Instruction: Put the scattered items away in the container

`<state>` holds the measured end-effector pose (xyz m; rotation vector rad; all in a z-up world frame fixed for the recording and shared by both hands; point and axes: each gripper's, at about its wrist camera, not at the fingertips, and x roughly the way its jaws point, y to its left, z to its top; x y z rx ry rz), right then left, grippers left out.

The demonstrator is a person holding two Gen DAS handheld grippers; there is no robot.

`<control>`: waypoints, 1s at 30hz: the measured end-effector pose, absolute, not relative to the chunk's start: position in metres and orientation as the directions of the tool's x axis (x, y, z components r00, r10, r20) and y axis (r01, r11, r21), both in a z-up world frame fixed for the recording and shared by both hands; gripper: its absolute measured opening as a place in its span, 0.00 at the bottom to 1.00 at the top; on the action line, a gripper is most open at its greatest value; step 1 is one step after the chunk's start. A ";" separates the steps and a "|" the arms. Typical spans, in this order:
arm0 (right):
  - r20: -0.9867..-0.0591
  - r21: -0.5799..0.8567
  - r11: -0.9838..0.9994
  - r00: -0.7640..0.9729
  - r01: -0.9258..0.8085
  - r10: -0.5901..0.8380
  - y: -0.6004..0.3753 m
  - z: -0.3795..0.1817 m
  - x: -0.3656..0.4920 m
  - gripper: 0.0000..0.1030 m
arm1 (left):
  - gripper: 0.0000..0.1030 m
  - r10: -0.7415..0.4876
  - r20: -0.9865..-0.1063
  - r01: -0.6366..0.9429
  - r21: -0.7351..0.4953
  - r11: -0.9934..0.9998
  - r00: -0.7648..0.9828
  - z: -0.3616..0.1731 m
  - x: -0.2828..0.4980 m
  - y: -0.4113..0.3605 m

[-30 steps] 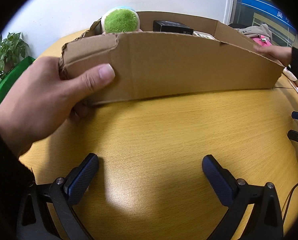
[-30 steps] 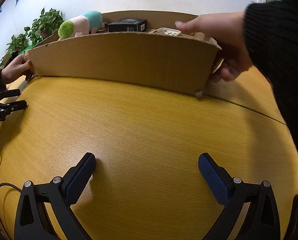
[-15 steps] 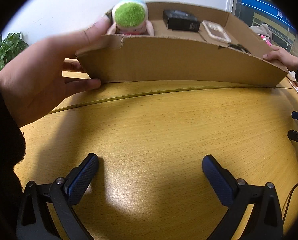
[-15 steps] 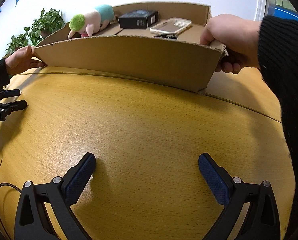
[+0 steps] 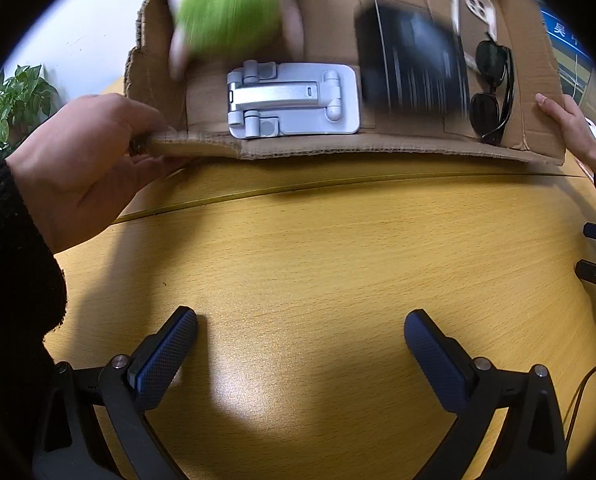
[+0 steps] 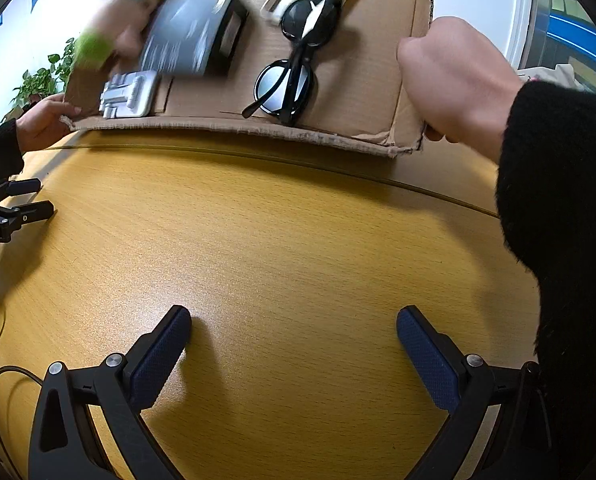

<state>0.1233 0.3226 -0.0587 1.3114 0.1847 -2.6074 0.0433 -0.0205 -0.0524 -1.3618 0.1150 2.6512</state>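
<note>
Yellow wooden table [image 5: 318,264] before a white wall, potted plant [image 5: 14,100] at left. Cardboard box [image 5: 330,148] tipped forward beyond both grippers, gripped by left hand [image 5: 82,160] and right hand [image 6: 454,84]. Inside: blurred green plush [image 5: 228,20], silver stand [image 5: 294,98], black box [image 5: 412,68], phone [image 5: 474,8], sunglasses [image 5: 492,88]. Left gripper [image 5: 300,354] and right gripper [image 6: 294,346] spread wide, empty, resting on table.

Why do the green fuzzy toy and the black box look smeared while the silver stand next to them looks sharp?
In the left wrist view the plush toy and black box are motion-blurred, probably sliding in the tipped cardboard box; the silver stand is crisp. The right wrist view shows the same smear; the sunglasses are sharp. Glare marks the table.
</note>
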 end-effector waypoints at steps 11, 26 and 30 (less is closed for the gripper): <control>-0.804 -0.015 -0.969 -0.579 0.247 -0.135 0.322 -0.059 0.123 1.00 | 1.00 0.104 -0.812 -0.173 -0.004 -0.985 -0.574 -0.054 0.043 -0.020; -0.804 -0.015 -0.969 -0.580 0.247 -0.135 0.322 -0.059 0.124 1.00 | 1.00 0.122 -0.812 -0.205 -0.004 -0.979 -0.570 -0.058 0.041 -0.019; -0.804 -0.015 -0.969 -0.579 0.247 -0.135 0.322 -0.059 0.124 1.00 | 1.00 0.122 -0.812 -0.205 -0.003 -0.979 -0.570 -0.059 0.041 -0.018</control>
